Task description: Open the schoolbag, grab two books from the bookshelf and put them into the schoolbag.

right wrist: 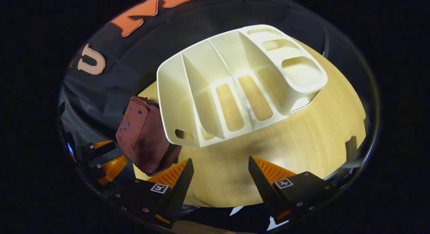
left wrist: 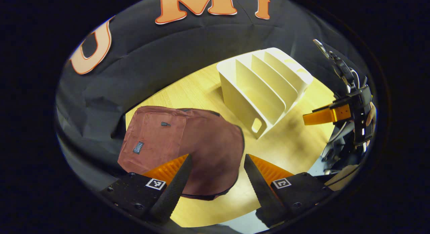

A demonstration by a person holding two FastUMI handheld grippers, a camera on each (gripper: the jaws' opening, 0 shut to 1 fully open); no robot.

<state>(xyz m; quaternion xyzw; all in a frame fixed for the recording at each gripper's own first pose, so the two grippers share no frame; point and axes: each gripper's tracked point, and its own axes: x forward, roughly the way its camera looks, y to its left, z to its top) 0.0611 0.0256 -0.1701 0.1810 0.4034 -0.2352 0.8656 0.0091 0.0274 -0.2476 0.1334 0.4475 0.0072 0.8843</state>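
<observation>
L gripper (left wrist: 218, 167) hangs over the table (left wrist: 295, 143), fingers apart, nothing between. Bag (left wrist: 181, 150) lies flat just ahead of it, looks zipped, at 11 o'clock. Shelf (left wrist: 265, 83) at 1 o'clock, near the bag, slots bare. I see the R gripper (left wrist: 322, 115) at 3. From the R gripper (right wrist: 220, 170): fingers apart, holding nothing, shelf at 12, bag (right wrist: 144, 140) at 9, touching the shelf's corner.
</observation>
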